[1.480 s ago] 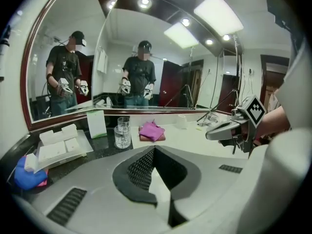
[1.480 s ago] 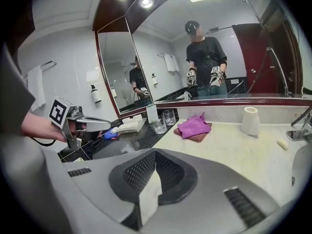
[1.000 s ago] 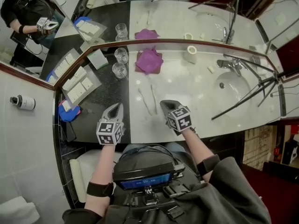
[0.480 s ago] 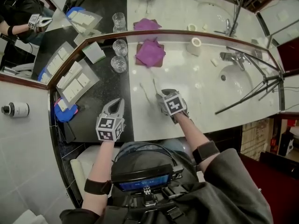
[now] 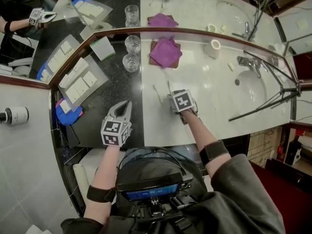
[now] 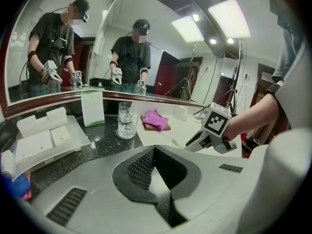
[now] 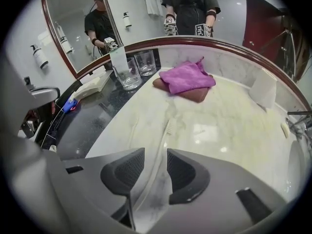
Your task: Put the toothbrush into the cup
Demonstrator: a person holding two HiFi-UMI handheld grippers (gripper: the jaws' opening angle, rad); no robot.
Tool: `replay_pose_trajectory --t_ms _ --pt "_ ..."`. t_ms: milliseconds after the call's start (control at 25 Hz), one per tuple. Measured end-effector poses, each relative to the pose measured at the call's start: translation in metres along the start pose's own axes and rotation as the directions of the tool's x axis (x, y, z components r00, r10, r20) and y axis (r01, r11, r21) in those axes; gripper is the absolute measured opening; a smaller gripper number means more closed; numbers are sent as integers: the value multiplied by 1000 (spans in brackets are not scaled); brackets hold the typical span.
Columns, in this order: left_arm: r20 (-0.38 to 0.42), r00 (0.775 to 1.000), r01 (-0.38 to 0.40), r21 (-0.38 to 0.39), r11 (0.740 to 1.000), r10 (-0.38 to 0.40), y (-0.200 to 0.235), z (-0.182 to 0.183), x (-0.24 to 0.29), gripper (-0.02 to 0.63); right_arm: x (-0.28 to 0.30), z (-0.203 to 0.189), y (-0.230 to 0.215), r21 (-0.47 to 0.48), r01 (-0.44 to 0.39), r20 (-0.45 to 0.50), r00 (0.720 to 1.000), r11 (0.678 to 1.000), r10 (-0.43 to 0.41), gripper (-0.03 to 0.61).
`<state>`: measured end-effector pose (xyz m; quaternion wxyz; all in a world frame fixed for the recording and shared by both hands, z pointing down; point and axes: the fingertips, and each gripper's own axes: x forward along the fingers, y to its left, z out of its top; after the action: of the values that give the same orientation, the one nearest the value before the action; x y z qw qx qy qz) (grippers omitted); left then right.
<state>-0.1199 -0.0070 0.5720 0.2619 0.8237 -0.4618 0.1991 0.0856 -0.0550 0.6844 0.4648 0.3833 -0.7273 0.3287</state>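
Observation:
Two white toothbrushes lie on the marble counter (image 5: 214, 89). One toothbrush (image 7: 168, 129) runs between the jaws of my right gripper (image 7: 155, 167), which points steeply down over it. Those jaws are opening and the pads stand clear of the handle. The other toothbrush (image 5: 157, 93) lies just to its left. Two glass cups (image 5: 130, 62) (image 7: 127, 74) stand on the black stone at the back, left of the right gripper (image 5: 172, 97). My left gripper (image 5: 126, 104) (image 6: 163, 179) hovers over the black stone, shut and empty.
A purple cloth (image 5: 165, 51) lies by the mirror behind the toothbrushes. A white tray of boxes (image 5: 80, 84) and a blue item (image 5: 68, 116) sit at the left. A white roll (image 5: 213, 48), the tap (image 5: 246, 62), the sink (image 5: 253, 87) and tripod legs (image 5: 263, 104) are at the right.
My right gripper has dropped and tipped down over a toothbrush, and its jaws have gone from shut to open. The left gripper has sunk a little.

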Motion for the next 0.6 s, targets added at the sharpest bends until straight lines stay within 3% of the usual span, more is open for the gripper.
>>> replay_pose_trajectory --t_ms 200,280,600 --pt "3 1000 -13 -19 1000 13 13 -6 -1 2 13 -9 -4 2 14 -58 998 1000 -14 157" --pt "2 1000 -18 -27 999 18 15 -8 -2 2 14 -5 -9 -17 38 -48 998 999 -38 86" --pt "-4 1000 -17 -46 999 16 14 -13 -6 2 15 -9 -12 -19 32 -91 995 999 -33 52"
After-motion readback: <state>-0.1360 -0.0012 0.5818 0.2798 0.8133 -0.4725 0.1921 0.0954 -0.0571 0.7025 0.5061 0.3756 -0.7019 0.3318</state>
